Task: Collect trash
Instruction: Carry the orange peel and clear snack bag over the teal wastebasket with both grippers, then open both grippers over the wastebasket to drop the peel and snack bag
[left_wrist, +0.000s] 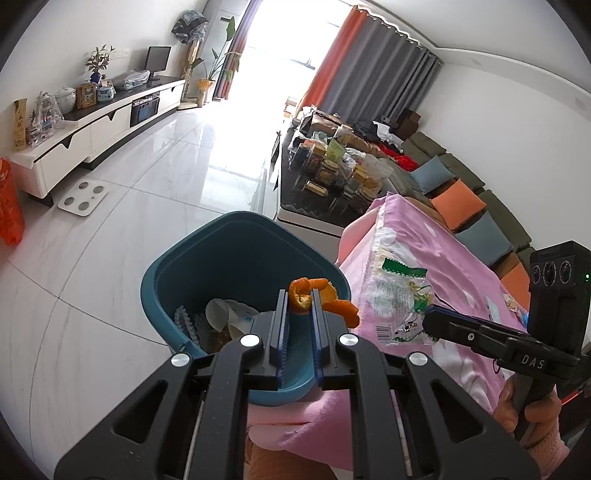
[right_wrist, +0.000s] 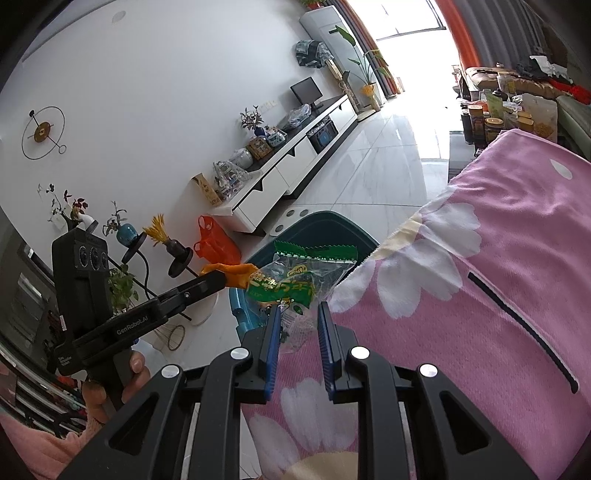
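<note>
My left gripper (left_wrist: 299, 299) is shut on an orange peel (left_wrist: 317, 295) and holds it above the teal trash bin (left_wrist: 184, 266), which has several scraps inside. The peel also shows in the right wrist view (right_wrist: 232, 275), over the bin (right_wrist: 332, 221). A clear and green snack wrapper (left_wrist: 400, 295) lies at the edge of the pink flowered cloth (left_wrist: 443, 258). My right gripper (right_wrist: 297, 310) is open, its fingers on either side of the wrapper's near end (right_wrist: 291, 284). The right gripper appears in the left wrist view (left_wrist: 436, 317).
The bin stands on the white tile floor (left_wrist: 110, 258) against the cloth-covered surface. A cluttered dark coffee table (left_wrist: 325, 184) and a sofa with cushions (left_wrist: 458, 203) lie beyond. A white TV cabinet (left_wrist: 92, 125), a scale (left_wrist: 83, 197) and an orange bag (left_wrist: 9, 206) are at left.
</note>
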